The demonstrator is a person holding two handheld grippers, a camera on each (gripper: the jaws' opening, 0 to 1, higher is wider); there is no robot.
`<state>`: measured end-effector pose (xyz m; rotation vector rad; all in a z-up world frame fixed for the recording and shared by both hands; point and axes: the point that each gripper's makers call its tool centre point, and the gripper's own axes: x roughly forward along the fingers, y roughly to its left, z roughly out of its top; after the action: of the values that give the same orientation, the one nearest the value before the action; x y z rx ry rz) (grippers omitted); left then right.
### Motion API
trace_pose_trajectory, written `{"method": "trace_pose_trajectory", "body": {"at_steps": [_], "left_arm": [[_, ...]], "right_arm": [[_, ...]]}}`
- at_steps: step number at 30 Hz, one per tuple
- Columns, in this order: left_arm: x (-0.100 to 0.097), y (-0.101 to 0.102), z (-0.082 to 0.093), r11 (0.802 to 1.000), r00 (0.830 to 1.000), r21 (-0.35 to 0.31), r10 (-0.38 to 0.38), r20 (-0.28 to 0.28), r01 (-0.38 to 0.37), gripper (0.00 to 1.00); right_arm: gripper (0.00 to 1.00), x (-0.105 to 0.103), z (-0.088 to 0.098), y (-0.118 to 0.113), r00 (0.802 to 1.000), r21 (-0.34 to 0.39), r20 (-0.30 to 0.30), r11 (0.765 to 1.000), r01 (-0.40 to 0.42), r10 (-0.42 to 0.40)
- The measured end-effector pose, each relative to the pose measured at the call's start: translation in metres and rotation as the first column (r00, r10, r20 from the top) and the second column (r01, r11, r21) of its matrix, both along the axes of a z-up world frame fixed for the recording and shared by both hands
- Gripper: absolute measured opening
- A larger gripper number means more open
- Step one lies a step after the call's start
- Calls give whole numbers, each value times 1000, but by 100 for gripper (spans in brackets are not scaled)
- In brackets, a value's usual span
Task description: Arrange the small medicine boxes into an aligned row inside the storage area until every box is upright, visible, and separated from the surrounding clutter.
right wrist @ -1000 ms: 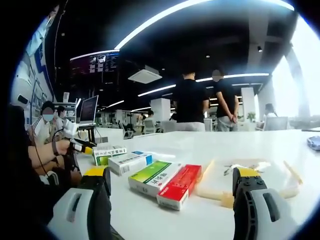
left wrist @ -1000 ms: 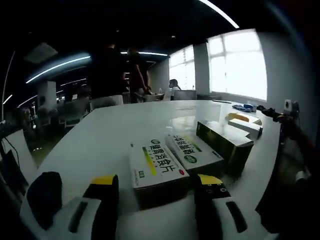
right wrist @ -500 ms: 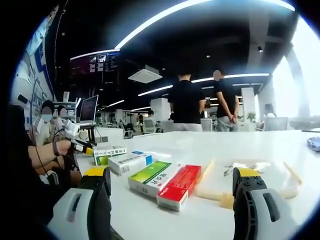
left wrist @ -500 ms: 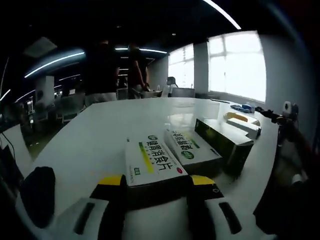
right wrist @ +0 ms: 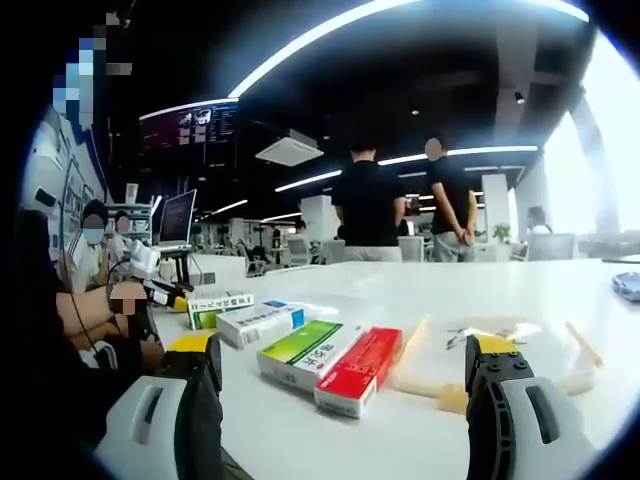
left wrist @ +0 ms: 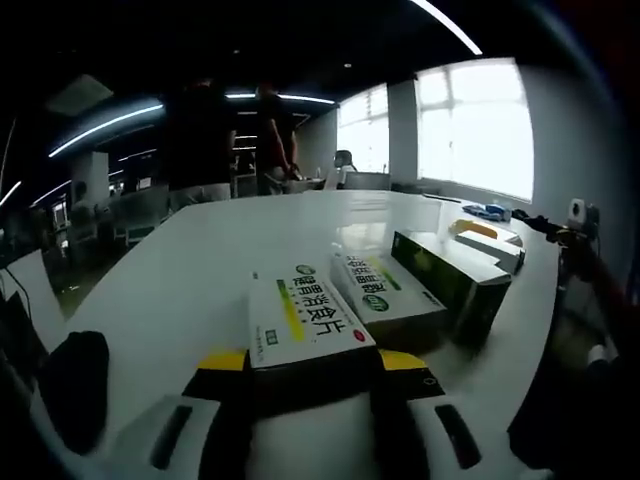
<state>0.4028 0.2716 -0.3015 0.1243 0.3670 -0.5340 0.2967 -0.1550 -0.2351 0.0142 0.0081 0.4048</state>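
Left gripper (left wrist: 308,362) jaws pinch the flat white, yellow-striped medicine box (left wrist: 303,320) lying on the white counter (left wrist: 200,270). Right gripper (right wrist: 345,365) gapes wide, empty; red box (right wrist: 357,370) at 12 o'clock.

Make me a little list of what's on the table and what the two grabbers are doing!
left gripper: jaws on both sides of the white box, looks gripped
right gripper: open, holding nothing
beside white box: a second white box, then a dark green box
ahead of right gripper: green box touching red box
table: white, shiny
background: two people standing
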Motion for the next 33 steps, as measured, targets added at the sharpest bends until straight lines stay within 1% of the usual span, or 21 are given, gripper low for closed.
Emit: {"method": "trace_pose_trajectory", "body": {"at_steps": [13,21,27,33], "left_arm": [[-7,7,2,999,1000,-35,29,-6,-29,43],[-2,20,0,997,999,-55,46,-2,-46,42],[-1,26,8,996,999,-80,51,20,-49,42],[-1,30,21,994,998,-101,54,44,-50,42]], "right_arm": [[100,1,-2,0,1000,2,-6,1000,1,-1],[100,3,-2,2,1000,-3,-12,1000,-5,5],[100,4,0,5,1000,-9,-9,1000,-11,11],[100,6,2,9,1000,-17,-8,1000,-19,19]]}}
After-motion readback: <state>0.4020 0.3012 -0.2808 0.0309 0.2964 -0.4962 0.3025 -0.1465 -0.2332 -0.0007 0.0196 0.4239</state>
